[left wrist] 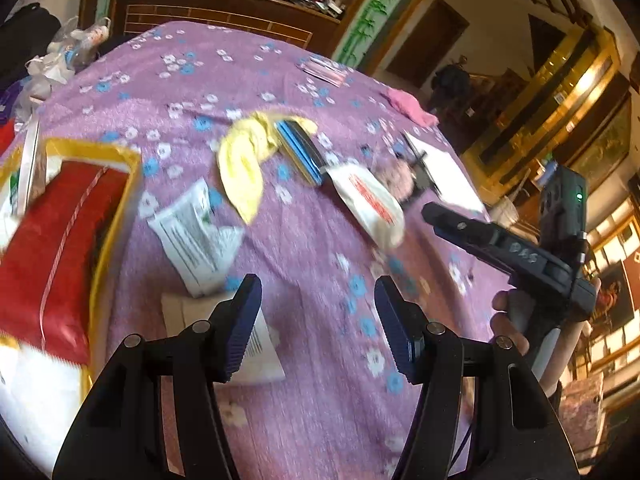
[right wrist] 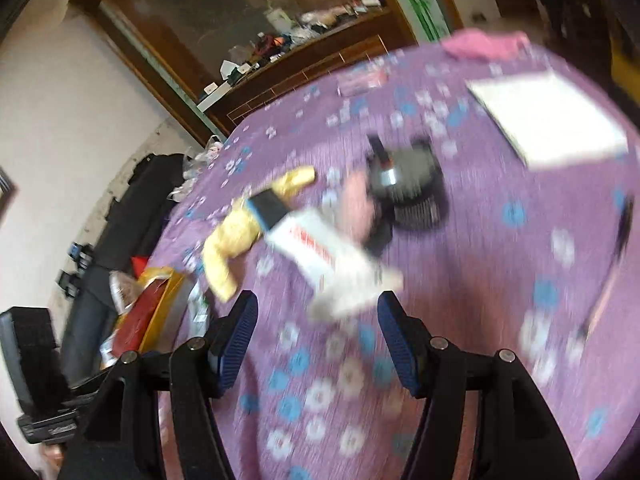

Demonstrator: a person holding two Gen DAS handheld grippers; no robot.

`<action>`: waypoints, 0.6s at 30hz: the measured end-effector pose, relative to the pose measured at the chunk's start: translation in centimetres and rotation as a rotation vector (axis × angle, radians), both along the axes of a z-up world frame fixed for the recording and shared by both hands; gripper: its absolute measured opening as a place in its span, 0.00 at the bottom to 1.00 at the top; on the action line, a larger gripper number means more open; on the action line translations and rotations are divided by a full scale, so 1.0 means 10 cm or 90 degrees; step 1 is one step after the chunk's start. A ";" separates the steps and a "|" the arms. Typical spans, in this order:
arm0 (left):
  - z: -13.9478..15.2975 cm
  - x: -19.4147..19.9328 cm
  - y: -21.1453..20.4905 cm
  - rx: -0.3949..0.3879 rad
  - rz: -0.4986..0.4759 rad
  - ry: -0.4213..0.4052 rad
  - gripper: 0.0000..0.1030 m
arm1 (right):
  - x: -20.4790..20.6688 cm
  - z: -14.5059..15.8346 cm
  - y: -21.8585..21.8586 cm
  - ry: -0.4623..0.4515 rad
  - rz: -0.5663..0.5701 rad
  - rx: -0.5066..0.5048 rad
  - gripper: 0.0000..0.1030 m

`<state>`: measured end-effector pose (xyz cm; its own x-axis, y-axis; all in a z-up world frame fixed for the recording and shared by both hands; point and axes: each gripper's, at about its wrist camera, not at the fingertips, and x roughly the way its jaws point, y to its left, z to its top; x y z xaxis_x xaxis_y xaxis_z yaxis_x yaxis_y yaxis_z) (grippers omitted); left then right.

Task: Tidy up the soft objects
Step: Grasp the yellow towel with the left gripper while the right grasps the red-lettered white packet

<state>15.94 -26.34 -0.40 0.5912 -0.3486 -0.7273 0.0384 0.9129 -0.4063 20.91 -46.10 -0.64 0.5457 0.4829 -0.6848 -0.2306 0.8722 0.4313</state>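
One yellow cloth (left wrist: 244, 164), one pink cloth (left wrist: 410, 106), two white packets (left wrist: 370, 198) (left wrist: 196, 236), one red box (left wrist: 60, 248), one white pad (right wrist: 548, 120).

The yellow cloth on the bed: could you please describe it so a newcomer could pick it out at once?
Start from the purple flowered bedspread that fills both views. Near its middle lies the yellow cloth, crumpled, with one end under a blue-edged flat case. It is the only yellow item; the other soft cloth, at the far edge, is pink.

A purple flowered bedspread (left wrist: 304, 240) carries a yellow cloth (left wrist: 244, 160) mid-surface, a pink cloth (left wrist: 408, 106) by its far edge, and what may be a white pouch (left wrist: 370, 196).
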 end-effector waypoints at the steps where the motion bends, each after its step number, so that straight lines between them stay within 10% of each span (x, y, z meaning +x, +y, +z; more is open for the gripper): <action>1: 0.01 0.07 0.00 0.005 0.005 0.000 0.57 | 0.08 -0.03 0.03 -0.003 -0.001 -0.019 0.61; 6: 0.02 0.57 0.01 0.068 0.031 0.004 0.57 | 0.19 -0.27 0.20 -0.021 0.007 -0.057 0.60; 18: -0.49 1.54 0.23 0.159 0.093 0.097 0.57 | 0.06 -0.22 0.23 -0.015 0.019 -0.078 0.16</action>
<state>31.30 -24.07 -5.30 0.5002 -0.0676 -0.8633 -0.1446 0.9764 -0.1603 21.51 -43.82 -2.87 0.5490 0.4136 -0.7263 -0.2669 0.9102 0.3166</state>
